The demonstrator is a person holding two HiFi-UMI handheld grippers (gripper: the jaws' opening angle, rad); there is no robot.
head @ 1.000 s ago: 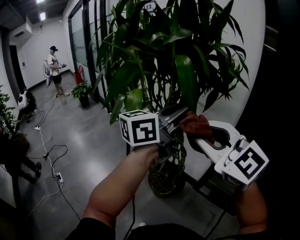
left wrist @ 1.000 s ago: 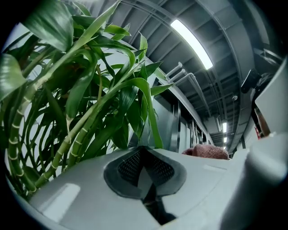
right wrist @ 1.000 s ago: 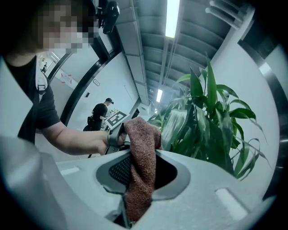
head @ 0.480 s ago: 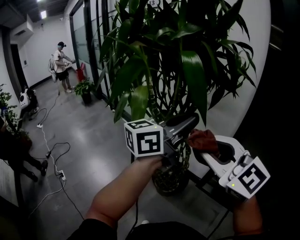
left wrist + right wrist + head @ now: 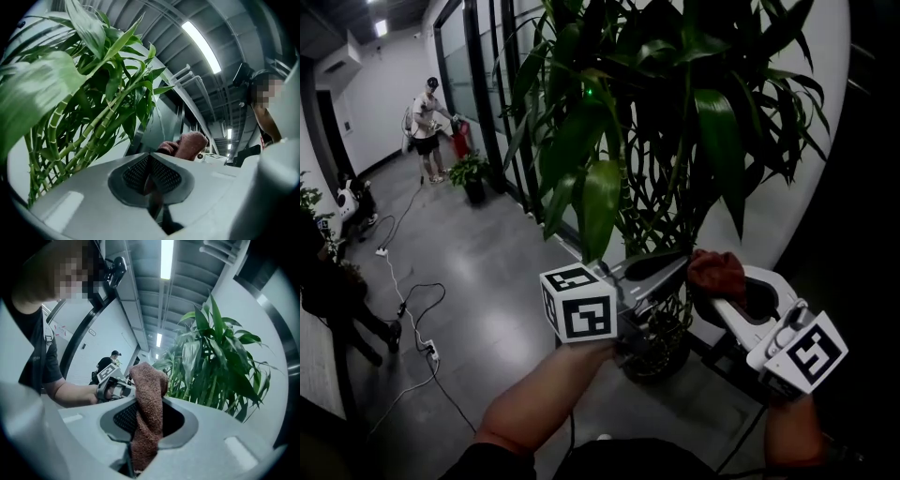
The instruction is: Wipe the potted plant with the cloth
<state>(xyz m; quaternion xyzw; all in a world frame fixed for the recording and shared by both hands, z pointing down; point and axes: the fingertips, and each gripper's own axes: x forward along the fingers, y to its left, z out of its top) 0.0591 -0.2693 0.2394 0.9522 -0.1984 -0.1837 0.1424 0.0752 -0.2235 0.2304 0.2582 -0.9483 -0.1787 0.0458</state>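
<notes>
Potted plant [image 5: 661, 187]: one at hand, standing upright against the white wall, stalks running vertically, leaves drooping outward; its pot [image 5: 661, 349] is sitting on the floor just behind the two grippers.

Cloth [image 5: 717, 272]: one, reddish-brown, bunched, its long axis running along the jaw gap and its free end poking up past the tips toward the foliage, just short of the leaves.

Right gripper [image 5: 147, 416]: one, jaws pinching the cloth.

Left gripper [image 5: 151, 176]: one, jaws pressing together on nothing, pointing at the stalks just beside the cloth.

Second potted plant [image 5: 472, 173]: one, smaller, standing well down the corridor near a person [image 5: 427, 122].
</notes>
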